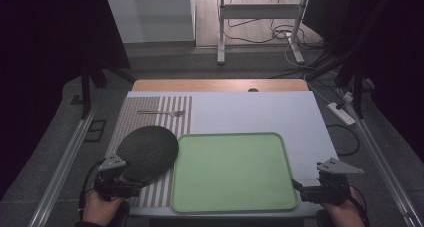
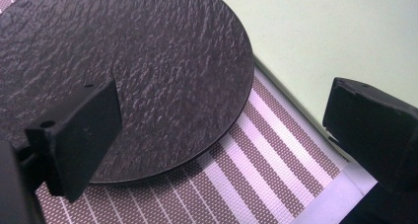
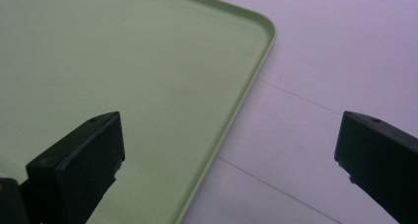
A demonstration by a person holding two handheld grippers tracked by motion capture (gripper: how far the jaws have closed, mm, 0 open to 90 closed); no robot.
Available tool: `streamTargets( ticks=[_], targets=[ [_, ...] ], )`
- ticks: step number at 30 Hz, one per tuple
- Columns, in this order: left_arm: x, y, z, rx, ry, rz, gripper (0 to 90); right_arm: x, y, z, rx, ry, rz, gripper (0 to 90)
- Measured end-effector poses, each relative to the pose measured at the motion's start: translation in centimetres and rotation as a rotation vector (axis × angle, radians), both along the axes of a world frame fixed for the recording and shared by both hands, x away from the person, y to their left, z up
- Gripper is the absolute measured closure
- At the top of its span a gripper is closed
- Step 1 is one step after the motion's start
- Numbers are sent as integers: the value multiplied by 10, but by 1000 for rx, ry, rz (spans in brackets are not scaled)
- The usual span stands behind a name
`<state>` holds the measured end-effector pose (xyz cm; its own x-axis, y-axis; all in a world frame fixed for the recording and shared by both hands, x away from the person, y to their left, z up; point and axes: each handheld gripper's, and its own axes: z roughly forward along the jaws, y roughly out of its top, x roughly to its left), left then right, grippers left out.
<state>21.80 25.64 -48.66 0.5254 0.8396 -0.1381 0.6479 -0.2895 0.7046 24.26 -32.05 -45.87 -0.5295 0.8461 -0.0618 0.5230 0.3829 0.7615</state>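
The left gripper hovers with jaws apart and nothing between them, above the near rim of the plate; the plate lies on the striped mat, left of the tray; the right gripper, jaws wide, straddles the tray's right edge.

One dark round plate, one green tray, one striped placemat, one fork.

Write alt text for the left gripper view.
The left gripper, its two black jaws wide open, hovers over the near edge of a round, dark, rough-textured plate lying on a brown-and-white striped woven placemat. A pale green plastic tray lies beside the mat.
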Motion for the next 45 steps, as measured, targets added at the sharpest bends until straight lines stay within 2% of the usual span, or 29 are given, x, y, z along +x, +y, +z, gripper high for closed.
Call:
streamTargets(
  ticks=[17,25,31,34,39,45],
  targets=[
    [2,-1,-1,8,27,-18,19,1,2,0,-14,6,13,0],
    [5,-2,-2,16,57,-27,18,1,3,-1,-18,8,19,0],
    [7,-1,-2,1,76,-30,0,2,3,-1,-23,9,22,0],
    [9,0,-1,-27,75,-31,0,2,4,-1,-25,10,26,0],
    [15,0,2,-20,45,-27,0,2,4,-1,-27,12,25,0],
    [20,-3,0,4,48,-37,0,2,4,-1,-28,14,26,0]
  ],
)
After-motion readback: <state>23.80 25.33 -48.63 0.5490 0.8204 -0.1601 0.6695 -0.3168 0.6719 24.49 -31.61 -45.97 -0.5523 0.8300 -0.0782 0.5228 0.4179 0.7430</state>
